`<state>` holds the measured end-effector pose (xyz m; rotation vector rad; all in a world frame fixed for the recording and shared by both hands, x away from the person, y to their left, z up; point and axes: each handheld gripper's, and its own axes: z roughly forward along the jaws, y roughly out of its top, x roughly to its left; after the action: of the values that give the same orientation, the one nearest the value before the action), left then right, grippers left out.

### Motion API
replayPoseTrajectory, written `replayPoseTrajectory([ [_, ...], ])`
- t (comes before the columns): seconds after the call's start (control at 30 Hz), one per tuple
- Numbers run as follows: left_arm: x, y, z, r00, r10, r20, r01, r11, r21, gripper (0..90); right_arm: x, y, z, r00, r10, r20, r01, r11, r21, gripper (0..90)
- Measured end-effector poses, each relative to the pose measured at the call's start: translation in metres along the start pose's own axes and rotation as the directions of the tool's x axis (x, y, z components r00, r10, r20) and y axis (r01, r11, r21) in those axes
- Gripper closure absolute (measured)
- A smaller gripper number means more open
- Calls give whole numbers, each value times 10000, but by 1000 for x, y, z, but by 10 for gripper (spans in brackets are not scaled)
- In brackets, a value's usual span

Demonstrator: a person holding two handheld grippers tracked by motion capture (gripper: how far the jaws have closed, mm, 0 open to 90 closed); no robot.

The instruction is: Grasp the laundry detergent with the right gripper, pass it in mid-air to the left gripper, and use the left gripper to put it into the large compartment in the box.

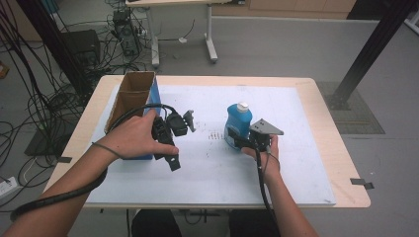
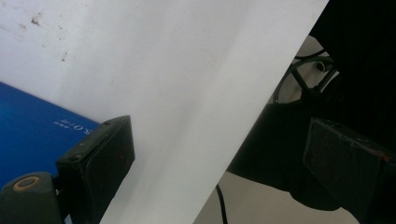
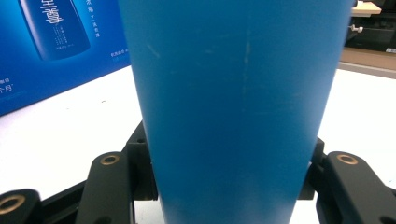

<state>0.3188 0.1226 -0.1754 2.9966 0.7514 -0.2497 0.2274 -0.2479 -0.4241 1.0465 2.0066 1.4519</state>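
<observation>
Bottle (image 1: 238, 123) was clamped by the right gripper (image 1: 245, 142), seemingly for boxing; the left gripper (image 1: 173, 129) was held agape, empty, beside the box (image 1: 132, 96).

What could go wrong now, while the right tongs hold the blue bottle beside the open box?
1. The right tongs grip the blue bottle low on its body, so it might tilt when lifted.
2. The open box lies on its side; the left tongs hang open near it, not holding it, so it may slide if the bottle pushes in.
</observation>
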Motion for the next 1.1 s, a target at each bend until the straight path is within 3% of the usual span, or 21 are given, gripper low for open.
replayPoseTrajectory([
  [0.6,1,2,0,10000,29,-15,-29,10000,41,91,2,-1,0,10000,-18,60,19,10000,-31,436],
  [0.83,-1,4,-1,9997,211,-118,-209,9997,130,92,2,-1,0,10000,-52,66,52,10000,-41,437],
  [0.9,-1,3,-1,10000,29,-73,-28,10000,74,92,2,-1,0,10000,-48,67,48,10000,-51,437],
  [1.1,0,2,-1,9999,99,-105,-98,9999,86,92,1,-1,0,10000,-59,49,59,10000,-45,437],
])
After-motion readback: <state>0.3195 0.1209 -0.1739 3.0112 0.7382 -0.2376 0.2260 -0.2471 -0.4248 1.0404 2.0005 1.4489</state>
